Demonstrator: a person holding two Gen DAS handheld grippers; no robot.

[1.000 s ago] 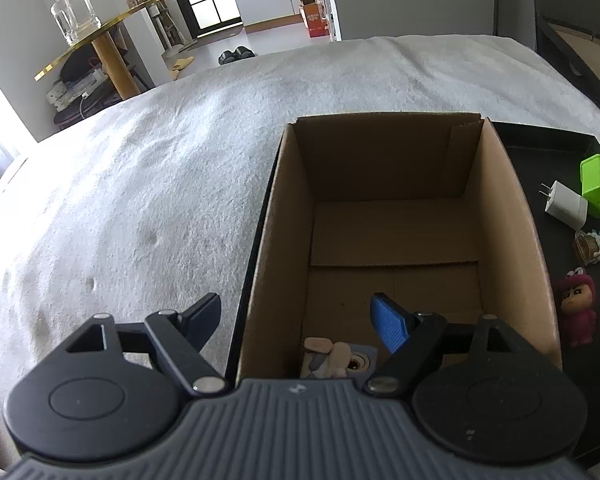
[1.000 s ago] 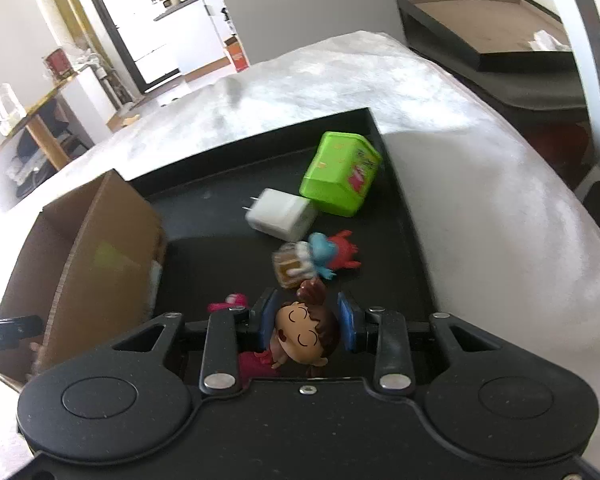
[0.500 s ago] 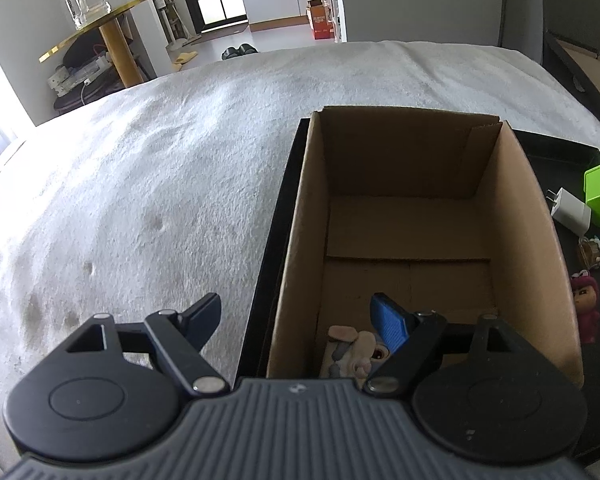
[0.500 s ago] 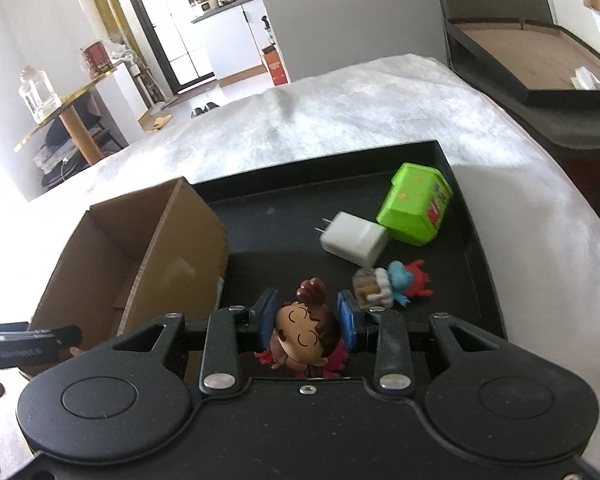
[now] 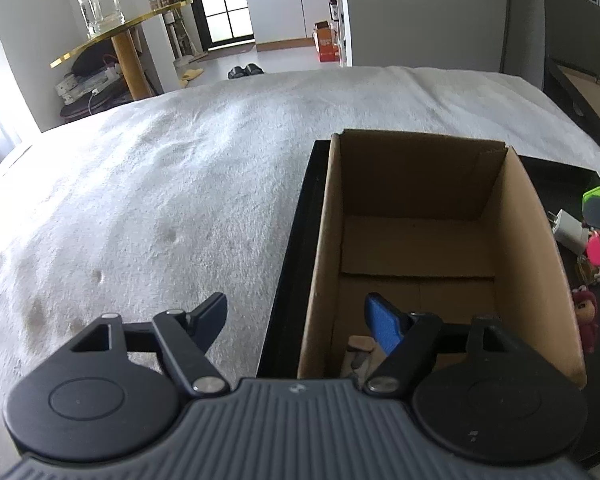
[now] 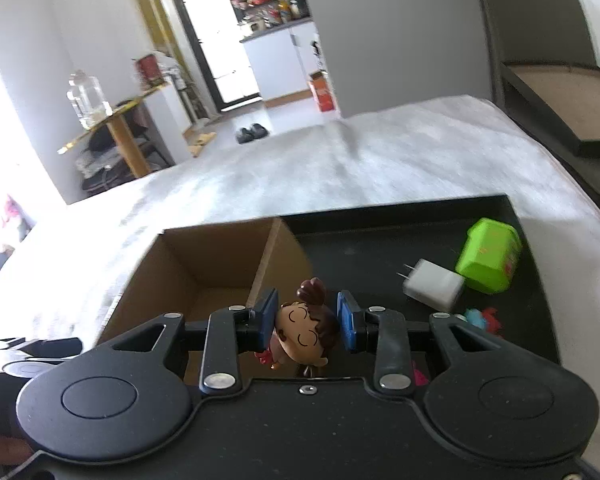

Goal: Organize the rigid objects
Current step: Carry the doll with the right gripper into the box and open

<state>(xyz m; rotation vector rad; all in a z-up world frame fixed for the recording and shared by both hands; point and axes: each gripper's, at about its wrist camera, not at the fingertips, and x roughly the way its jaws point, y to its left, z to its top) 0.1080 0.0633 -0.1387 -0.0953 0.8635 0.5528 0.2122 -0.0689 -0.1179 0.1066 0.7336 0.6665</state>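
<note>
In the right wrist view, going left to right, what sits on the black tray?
Open brown cardboard box → brown-haired doll figurine in the claw → white plug-in charger cube → lime-green plastic box.

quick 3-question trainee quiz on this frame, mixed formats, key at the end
1. True or false: the right gripper is shut on the brown-haired figurine.
2. Which lies on the black tray right beside the white charger? A) green box B) glass jar C) slippers
3. Fill in: the left gripper straddles the near-left wall of the ____ box.

Key
1. True; both blue pads press on its head.
2. A, the green box.
3. Cardboard; the cardboard box wall sits between open jaws, which have just been closing, pads not pressing it.
</note>
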